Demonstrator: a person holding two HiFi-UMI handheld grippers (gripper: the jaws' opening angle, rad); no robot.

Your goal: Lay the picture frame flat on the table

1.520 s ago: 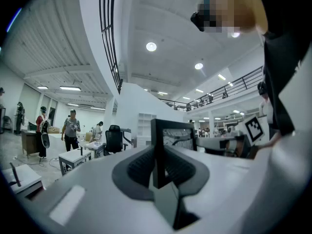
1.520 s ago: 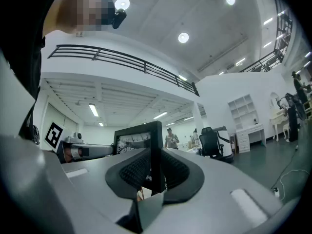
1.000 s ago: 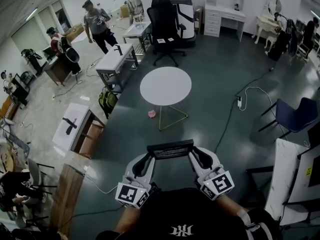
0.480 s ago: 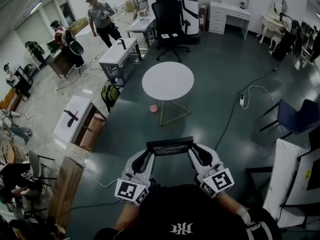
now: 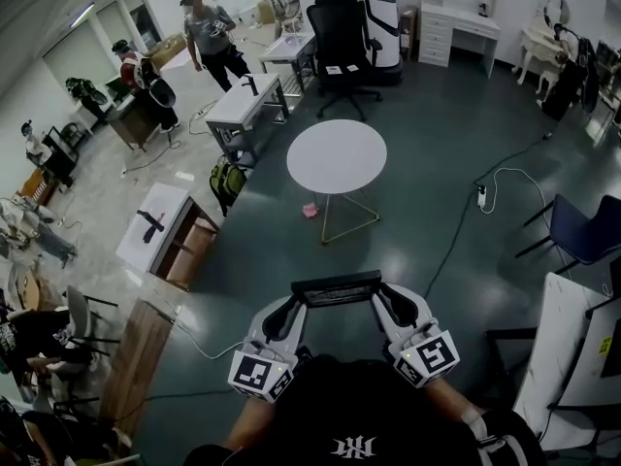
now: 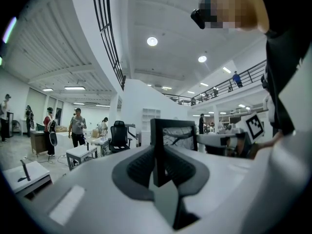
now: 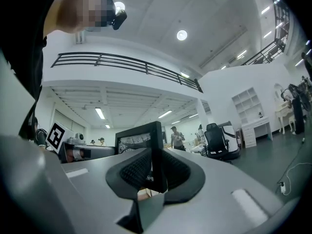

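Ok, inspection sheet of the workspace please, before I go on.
Surface: round white table, top bare, ahead of the grippers.
Job's things: picture frame held in the air, not on the table.
Clutter: small pink object on the floor by the table's legs.
Grippers: left gripper shut on the frame's left end; right gripper shut on its right end.
Cables: white cable with power strip on the floor, right of the table.
Surroundings: black office chair, people standing far off.
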